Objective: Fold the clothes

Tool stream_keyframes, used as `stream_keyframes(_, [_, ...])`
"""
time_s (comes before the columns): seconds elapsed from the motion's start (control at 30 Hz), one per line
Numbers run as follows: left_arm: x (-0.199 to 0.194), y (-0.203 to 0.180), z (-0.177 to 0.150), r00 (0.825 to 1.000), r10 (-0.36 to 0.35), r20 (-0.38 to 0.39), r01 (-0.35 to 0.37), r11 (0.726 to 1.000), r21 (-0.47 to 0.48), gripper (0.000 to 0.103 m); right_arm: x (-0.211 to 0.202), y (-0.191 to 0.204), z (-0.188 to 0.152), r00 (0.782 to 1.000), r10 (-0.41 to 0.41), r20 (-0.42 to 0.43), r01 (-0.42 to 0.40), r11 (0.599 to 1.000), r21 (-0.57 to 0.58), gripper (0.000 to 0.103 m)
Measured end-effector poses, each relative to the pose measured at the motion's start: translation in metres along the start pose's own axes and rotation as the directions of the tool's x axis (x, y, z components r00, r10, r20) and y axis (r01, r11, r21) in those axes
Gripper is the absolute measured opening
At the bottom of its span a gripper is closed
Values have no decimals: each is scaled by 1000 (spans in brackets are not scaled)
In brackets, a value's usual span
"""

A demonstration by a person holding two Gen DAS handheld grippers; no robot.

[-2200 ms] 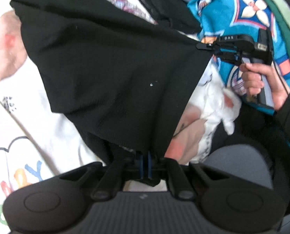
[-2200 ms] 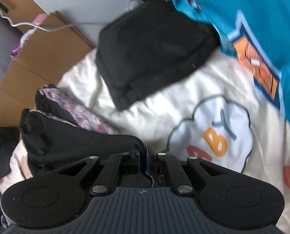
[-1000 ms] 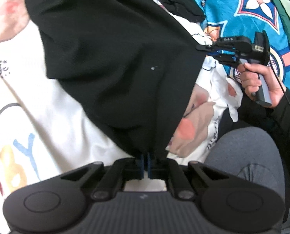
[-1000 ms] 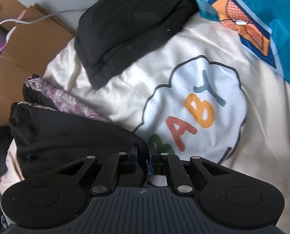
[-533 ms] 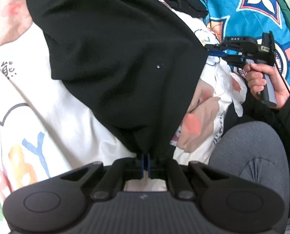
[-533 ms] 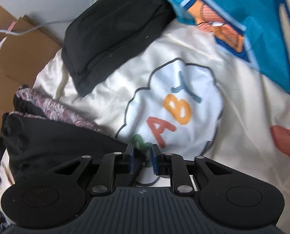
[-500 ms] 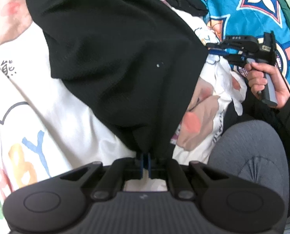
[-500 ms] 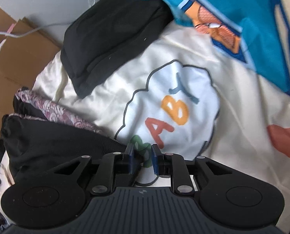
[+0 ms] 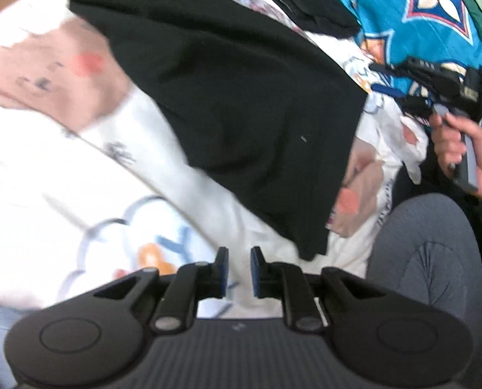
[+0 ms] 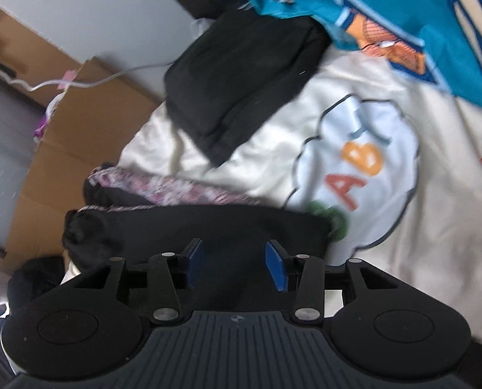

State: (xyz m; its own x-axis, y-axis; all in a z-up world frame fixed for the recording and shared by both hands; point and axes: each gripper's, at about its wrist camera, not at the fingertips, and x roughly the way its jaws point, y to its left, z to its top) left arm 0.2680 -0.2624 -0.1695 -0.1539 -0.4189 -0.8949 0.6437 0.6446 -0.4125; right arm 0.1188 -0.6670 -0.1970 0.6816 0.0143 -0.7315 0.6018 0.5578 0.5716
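— Black garment (image 9: 241, 103), where does it lie?
— Flat on the cream blanket (image 9: 30, 201), spread slantwise, left of the "BABY" cloud print (image 10: 361, 175) as the right wrist camera sees it; its edge just overlaps the cloud's green letter. A pink floral fabric (image 10: 176, 191) peeks out from under its far edge.
— And the left gripper (image 9: 239, 272)?
— Above the blanket, close to the garment's near corner but clear of it. Its jaws are opening, a narrow gap between the blue pads, with nothing in that gap.
— The right gripper (image 10: 237, 267)?
— Its jaws are opening too, standing well apart. The garment lies below and between them, but the pads do not press on it. In the left wrist view a hand (image 9: 458, 149) grips its handle, just off the garment's right edge.
— What else is near the garment?
— Beyond it, a second folded black piece (image 10: 241, 84) rests on the blanket. Right of that, a turquoise printed cloth (image 10: 419, 9). Left of the garment, brown cardboard (image 10: 79, 129) stands off the blanket's edge, with a white cable (image 10: 111, 77) running across it.
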Motion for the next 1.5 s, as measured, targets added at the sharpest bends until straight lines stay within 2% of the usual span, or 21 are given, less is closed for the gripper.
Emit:
stream_keyframes(0.27, [-49, 38, 39, 995, 87, 56, -85, 995, -50, 14, 9, 17, -30, 995, 91, 41, -93, 995, 38, 50])
stream_keyframes(0.43, [-75, 62, 75, 985, 142, 94, -134, 987, -90, 14, 12, 31, -36, 994, 95, 61, -95, 995, -13, 50])
stream_keyframes(0.53, [-90, 76, 102, 975, 186, 123, -172, 978, -119, 14, 15, 34, -35, 993, 88, 83, -85, 996, -31, 50])
stream_keyframes(0.67, [-113, 98, 138, 959, 229, 168, -194, 960, -201, 14, 24, 38, -32, 993, 73, 94, -70, 997, -41, 50])
stream_keyframes(0.8, [-125, 100, 168, 943, 275, 189, -235, 949, -211, 14, 34, 45, -29, 991, 78, 108, -73, 996, -56, 50])
stream_keyframes(0.9, [-128, 95, 186, 937, 288, 196, -250, 948, -199, 14, 40, 55, -26, 991, 78, 112, -66, 992, -107, 50])
stream_keyframes(1.03, [-123, 87, 206, 939, 291, 184, -263, 951, -161, 14, 47, 68, -20, 984, 155, 84, -139, 975, -175, 50])
stream_keyframes(1.23, [-103, 76, 227, 938, 307, 163, -292, 950, -111, 14, 64, 96, -14, 986, 146, 86, -111, 941, -319, 50])
stream_keyframes(1.37, [-87, 76, 244, 929, 334, 159, -323, 942, -95, 14, 76, 109, -11, 983, 164, 80, -126, 927, -354, 50])
stream_keyframes(1.5, [-74, 79, 266, 919, 345, 192, -330, 938, -107, 15, 95, 122, -3, 982, 171, 86, -128, 919, -372, 50])
